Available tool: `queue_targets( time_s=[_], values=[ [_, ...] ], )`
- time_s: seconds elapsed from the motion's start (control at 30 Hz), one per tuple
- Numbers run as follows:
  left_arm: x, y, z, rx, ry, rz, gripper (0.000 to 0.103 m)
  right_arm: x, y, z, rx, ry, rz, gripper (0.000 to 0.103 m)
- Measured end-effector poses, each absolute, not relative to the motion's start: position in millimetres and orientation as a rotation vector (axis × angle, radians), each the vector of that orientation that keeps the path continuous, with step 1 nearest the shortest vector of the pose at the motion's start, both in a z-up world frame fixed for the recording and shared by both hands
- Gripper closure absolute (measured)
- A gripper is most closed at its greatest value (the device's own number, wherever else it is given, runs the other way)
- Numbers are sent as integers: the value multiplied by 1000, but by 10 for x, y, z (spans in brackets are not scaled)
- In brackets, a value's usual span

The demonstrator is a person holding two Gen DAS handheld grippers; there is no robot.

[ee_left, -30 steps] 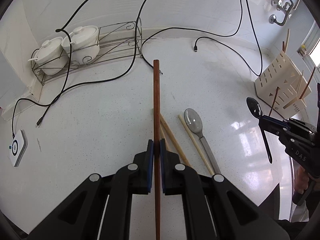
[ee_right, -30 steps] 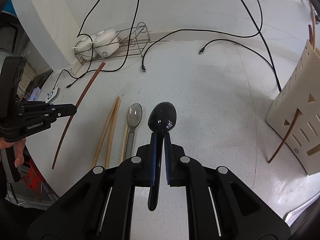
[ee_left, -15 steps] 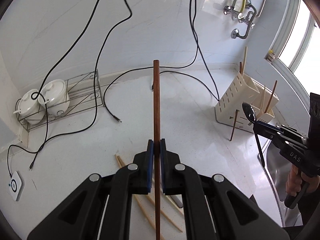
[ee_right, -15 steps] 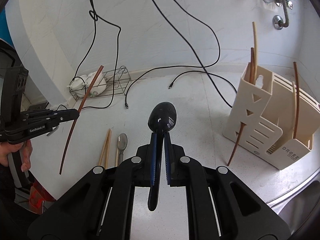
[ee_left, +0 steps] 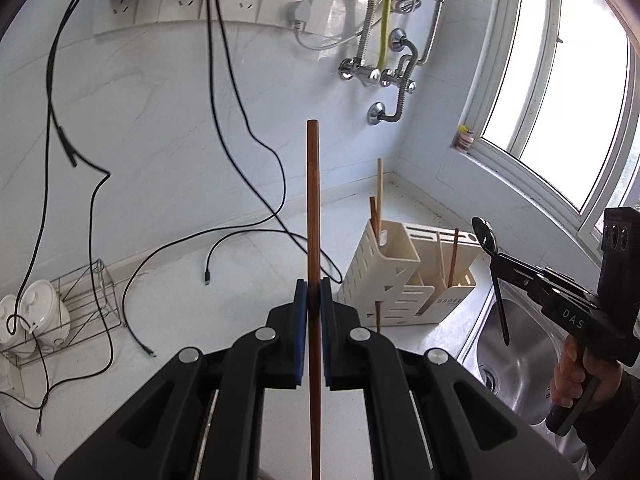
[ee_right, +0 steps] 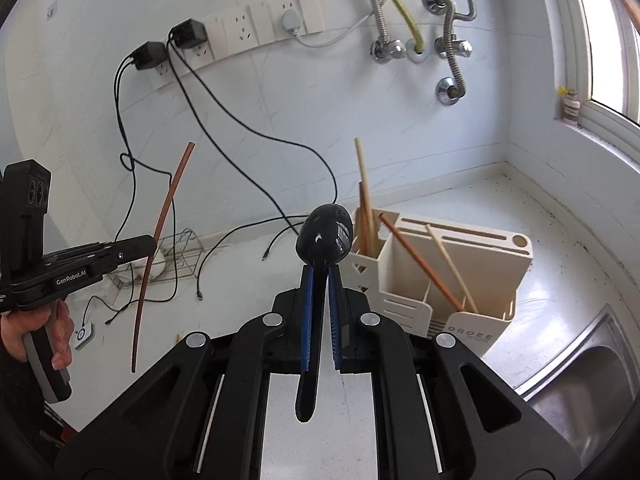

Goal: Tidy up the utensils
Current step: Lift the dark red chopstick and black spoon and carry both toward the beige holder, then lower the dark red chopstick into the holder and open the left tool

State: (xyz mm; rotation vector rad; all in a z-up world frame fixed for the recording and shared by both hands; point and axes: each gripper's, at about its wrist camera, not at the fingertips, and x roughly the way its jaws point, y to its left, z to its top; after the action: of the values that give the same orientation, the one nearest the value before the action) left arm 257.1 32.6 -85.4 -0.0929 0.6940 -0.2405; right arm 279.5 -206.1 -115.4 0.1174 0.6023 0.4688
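The left gripper (ee_left: 313, 300) is clamping a brown chopstick (ee_left: 313, 208) between its blue pads (ee_left: 301, 332); the stick is running straight up through the jaws, its top end standing against the wall and its lower end passing down out of frame; in the right wrist view the same gripper (ee_right: 150, 242) is showing at the left edge, a hand (ee_right: 38, 332) wrapping its grip, and the chopstick (ee_right: 160, 236) is hanging tilted in the air, clear of the counter (ee_right: 560, 264).

The right gripper (ee_right: 319, 280) is pinching the handle of a black spoon (ee_right: 324, 232); the bowl is sitting just past the fingertips, the handle end is trailing back between the fingers; from the left wrist view that gripper (ee_left: 496, 258) is hovering above the steel sink (ee_left: 520, 344), the spoon (ee_left: 486, 236) bowl-up and its handle pointing down.

Beyond both tools a cream holder (ee_right: 448, 280) is standing on the counter beside the sink (ee_right: 592, 380); several chopsticks (ee_right: 366, 204) are already leaning in its compartments, pale and brown ones mixed; one more brown stick seems to be poking out of a slot low on its side, though the view is small there.

Farther left a wire rack (ee_left: 86, 300) is holding white lidded pots (ee_left: 38, 312); black cables (ee_left: 248, 132) are trailing from wall sockets (ee_right: 236, 36) down across the counter.
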Motion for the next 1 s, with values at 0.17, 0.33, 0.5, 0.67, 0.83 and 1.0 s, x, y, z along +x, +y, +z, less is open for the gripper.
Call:
queue_targets(
  time_s=[0.17, 0.33, 0.5, 0.67, 0.83, 1.0],
  values=[
    [2784, 64, -717, -98, 609, -282, 97, 2910, -2367, -1077, 176, 551, 433, 96],
    [2963, -165, -617, -120, 511, -294, 97, 2959, -2627, -1008, 237, 474, 414, 96],
    [3047, -315, -538, -113, 391, -315, 97, 2993, -2776, -950, 246, 379, 377, 96],
    [3133, -407, -495, -159, 297, -326, 97, 2999, -2797, -955, 190, 282, 303, 96],
    [3250, -499, -489, -176, 246, -349, 97, 3008, -2766, -1049, 102, 195, 222, 96],
    [3307, -561, -524, -174, 156, -358, 97, 3064, -2745, -1230, 55, 146, 170, 96]
  ],
)
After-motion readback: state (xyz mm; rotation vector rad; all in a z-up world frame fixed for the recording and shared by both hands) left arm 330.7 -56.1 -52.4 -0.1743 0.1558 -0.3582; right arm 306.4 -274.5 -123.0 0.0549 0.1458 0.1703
